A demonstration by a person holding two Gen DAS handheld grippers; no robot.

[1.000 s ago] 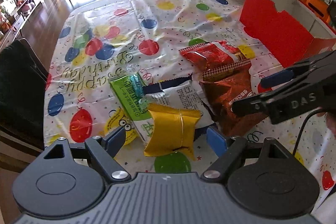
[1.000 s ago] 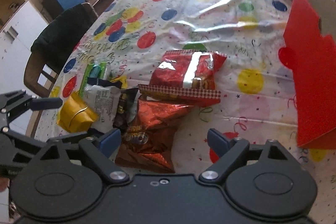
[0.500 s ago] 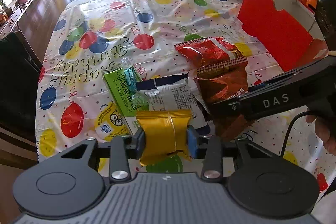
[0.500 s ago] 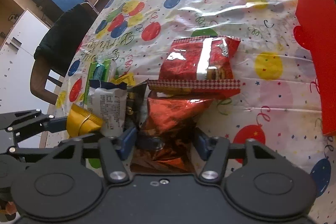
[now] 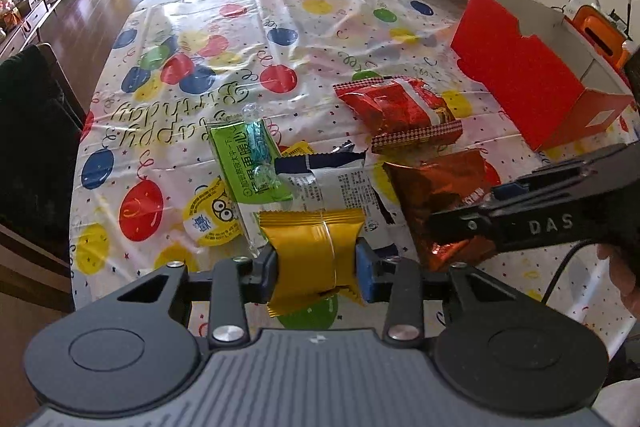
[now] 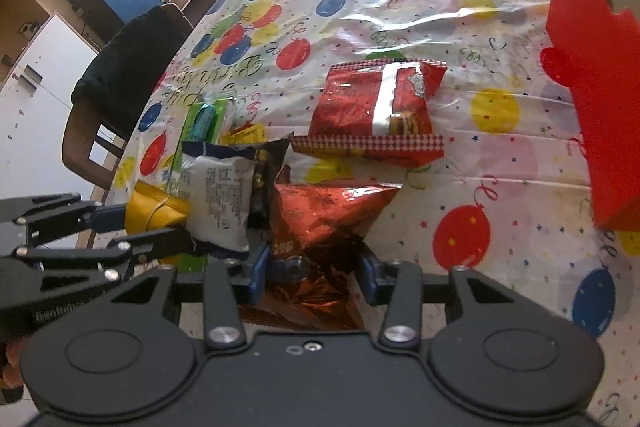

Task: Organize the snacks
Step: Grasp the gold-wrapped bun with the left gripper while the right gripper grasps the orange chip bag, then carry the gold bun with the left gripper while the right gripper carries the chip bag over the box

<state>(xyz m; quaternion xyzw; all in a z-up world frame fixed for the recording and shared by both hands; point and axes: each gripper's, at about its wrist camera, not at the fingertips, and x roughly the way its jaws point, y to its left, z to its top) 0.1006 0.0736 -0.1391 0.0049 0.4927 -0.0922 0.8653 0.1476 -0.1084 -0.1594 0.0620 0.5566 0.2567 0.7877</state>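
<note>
On the near edge of the table [image 5: 168, 3], under its balloon-print cloth [image 5: 240, 39], the left gripper [image 5: 316, 269] is clamped on a gold packet [image 5: 312, 247], blue pads pressing both its sides. Just right of it, the right gripper [image 6: 312, 275] has closed around the near end of a copper bag [image 6: 320, 215]; its fingers [image 6: 256, 267] touch the crinkled foil on each side. Between the two lies a white pouch [image 6: 220, 199], with a green packet [image 5: 248, 159] behind it and a yellow round pack [image 5: 212, 217] beside that. Farther back sits a red bag [image 6: 376, 107] with a checked seam, flat on the cloth. An open red box [image 5: 528, 79] stands to the right, well apart from both grippers.
</note>
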